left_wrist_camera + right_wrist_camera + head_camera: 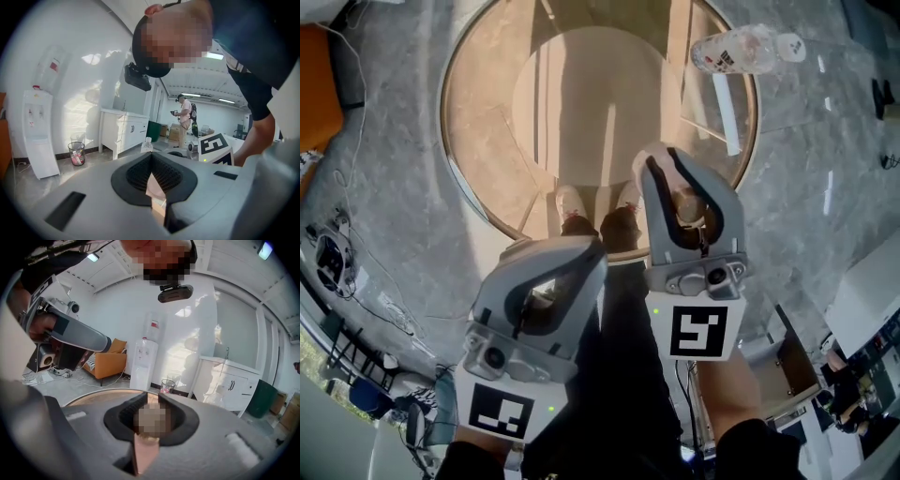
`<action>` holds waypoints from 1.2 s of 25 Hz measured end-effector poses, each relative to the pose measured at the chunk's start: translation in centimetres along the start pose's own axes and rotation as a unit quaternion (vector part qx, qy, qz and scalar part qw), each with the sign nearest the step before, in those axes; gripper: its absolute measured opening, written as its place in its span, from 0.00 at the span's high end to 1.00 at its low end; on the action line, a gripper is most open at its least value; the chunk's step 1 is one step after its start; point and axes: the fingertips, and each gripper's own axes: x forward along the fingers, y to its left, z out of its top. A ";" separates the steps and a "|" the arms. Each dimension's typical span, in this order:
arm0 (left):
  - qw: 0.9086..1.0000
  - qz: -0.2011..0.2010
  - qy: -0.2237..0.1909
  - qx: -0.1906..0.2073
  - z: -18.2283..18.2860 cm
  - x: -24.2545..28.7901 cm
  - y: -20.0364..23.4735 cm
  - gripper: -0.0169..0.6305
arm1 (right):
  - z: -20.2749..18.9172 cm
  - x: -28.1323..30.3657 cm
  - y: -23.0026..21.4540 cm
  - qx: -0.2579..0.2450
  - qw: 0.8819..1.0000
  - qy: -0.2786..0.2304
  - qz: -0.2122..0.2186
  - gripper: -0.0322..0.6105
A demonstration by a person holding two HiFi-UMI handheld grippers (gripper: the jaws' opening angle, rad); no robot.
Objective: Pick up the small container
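Observation:
The small container, round and tan, sits in the hollow between the fingers of my right gripper, which is shut on it and held above the near edge of the round table. In the right gripper view it fills the space between the dark pads, but a blurred patch covers it. My left gripper hangs lower and to the left, its tips together and nothing in them. In the left gripper view the left gripper shows only bare tabletop through the slit.
A clear plastic bottle lies on the table's far right. Grey floor with cables surrounds the table. A water dispenser, a wire bin and a white cabinet stand along the wall. An orange sofa stands beside it.

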 end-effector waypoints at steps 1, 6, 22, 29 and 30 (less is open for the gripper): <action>1.000 0.002 -0.002 0.002 1.0 -0.2 -0.2 0.95 | 1.0 -0.5 -0.5 -0.002 1.000 -0.001 0.000 0.85; 1.000 0.006 0.000 0.010 4.8 -1.2 -1.7 0.95 | 5.4 -2.8 -1.8 -0.008 1.000 -0.002 0.003 0.85; 0.999 0.018 -0.018 0.031 14.6 -3.3 -5.6 0.95 | 14.4 -9.1 -4.4 -0.017 1.000 -0.007 0.015 0.85; 0.999 0.023 -0.028 0.040 17.1 -4.4 -6.2 0.95 | 17.3 -10.3 -4.9 -0.018 1.000 -0.016 0.013 0.85; 0.998 0.024 -0.030 0.042 17.5 -4.5 -6.2 0.95 | 17.9 -10.4 -4.8 -0.020 1.000 -0.019 0.014 0.85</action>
